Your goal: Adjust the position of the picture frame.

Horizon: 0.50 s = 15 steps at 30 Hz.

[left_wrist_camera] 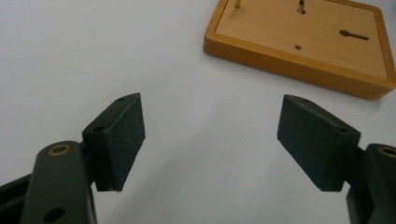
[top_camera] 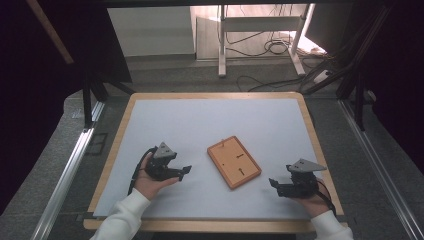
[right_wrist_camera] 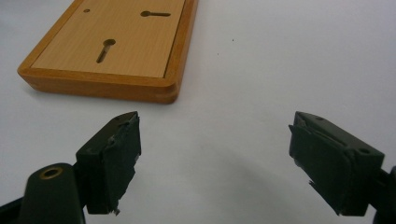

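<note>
A flat wooden board [top_camera: 234,161] with keyhole slots and a thin upright peg [top_camera: 222,142] lies near the middle of the white table. My left gripper [top_camera: 187,171] sits to the board's left, held in a hand, jaws open and empty. In the left gripper view the board [left_wrist_camera: 299,42] lies ahead to the right, past my gripper [left_wrist_camera: 212,137]. My right gripper [top_camera: 272,183] rests near the front right, also open with nothing between its jaws. The right gripper view puts the board [right_wrist_camera: 112,46] ahead to the left of my gripper [right_wrist_camera: 215,156].
The white table top [top_camera: 200,120] has a wooden rim. Beyond its far edge are a grey floor, a white stand's legs [top_camera: 222,45] and loose cables [top_camera: 260,80]. Metal rails [top_camera: 70,170] run along both sides.
</note>
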{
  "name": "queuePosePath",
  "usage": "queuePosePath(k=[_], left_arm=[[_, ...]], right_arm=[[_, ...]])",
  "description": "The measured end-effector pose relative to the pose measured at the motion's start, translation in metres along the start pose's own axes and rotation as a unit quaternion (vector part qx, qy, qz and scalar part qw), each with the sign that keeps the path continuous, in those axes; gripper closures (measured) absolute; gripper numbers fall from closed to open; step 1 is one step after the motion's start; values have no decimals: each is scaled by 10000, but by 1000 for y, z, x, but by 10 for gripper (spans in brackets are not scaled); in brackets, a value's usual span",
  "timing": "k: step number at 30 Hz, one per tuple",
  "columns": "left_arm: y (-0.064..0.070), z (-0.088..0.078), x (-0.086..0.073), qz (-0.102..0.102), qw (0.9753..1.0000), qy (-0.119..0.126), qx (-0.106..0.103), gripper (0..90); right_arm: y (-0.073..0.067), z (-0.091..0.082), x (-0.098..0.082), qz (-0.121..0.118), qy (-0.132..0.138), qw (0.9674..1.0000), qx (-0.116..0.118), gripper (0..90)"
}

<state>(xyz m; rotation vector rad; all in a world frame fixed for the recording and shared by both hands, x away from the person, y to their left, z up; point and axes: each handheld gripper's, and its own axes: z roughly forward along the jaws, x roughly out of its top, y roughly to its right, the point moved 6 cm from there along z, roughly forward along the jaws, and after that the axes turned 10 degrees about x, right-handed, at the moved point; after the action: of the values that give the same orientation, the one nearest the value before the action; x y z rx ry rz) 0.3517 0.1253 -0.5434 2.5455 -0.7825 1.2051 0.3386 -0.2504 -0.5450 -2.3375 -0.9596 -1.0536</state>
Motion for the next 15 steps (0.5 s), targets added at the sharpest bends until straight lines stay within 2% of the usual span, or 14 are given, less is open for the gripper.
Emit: queuePosePath(k=[8, 10, 15], left_arm=[[13, 21, 14, 101, 9998, -27, -148, 242], [16, 28, 20, 188, 9997, -10, -132, 241], [24, 43, 37, 234, 9995, 37, -229, 263]], right_arm=[[0, 2, -3, -12, -64, 10000, -36, 168], [0, 2, -3, -19, -66, 10000, -49, 168], [0, 2, -4, -15, -66, 10000, -28, 168]])
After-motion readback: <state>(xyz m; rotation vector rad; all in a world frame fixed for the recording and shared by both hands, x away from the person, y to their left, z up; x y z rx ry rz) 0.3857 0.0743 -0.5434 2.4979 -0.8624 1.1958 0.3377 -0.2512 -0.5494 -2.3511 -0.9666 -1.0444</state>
